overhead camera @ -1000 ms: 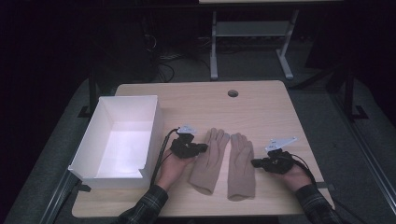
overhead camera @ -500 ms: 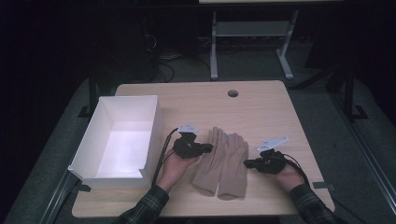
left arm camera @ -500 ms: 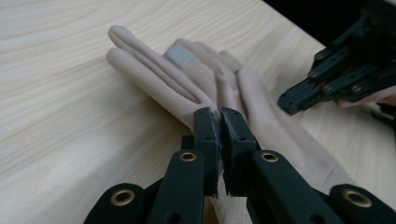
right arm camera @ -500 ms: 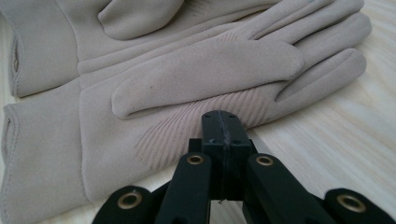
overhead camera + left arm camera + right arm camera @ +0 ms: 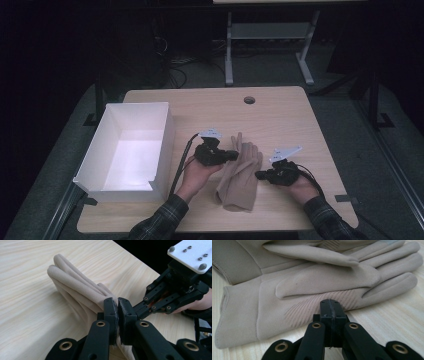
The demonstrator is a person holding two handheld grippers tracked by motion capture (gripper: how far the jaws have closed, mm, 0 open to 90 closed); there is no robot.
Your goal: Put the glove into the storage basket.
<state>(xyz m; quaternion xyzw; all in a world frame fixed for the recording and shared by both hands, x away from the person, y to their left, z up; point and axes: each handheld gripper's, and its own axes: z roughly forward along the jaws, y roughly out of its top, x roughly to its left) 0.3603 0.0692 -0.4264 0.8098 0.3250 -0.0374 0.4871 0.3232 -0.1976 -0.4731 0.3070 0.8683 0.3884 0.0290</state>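
Gloves between tools (table edge near)

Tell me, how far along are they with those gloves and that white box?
Apparently done: the two beige gloves lie stacked as a pair on the table. In hand: the left gripper is shut on the gloves' edge, while the right gripper is shut beside them, holding nothing. Probably left: the white box holds nothing, so the pair may go there.

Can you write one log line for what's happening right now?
left hand-held gripper: shut on gloves | right hand-held gripper: shut, beside gloves | white box: empty
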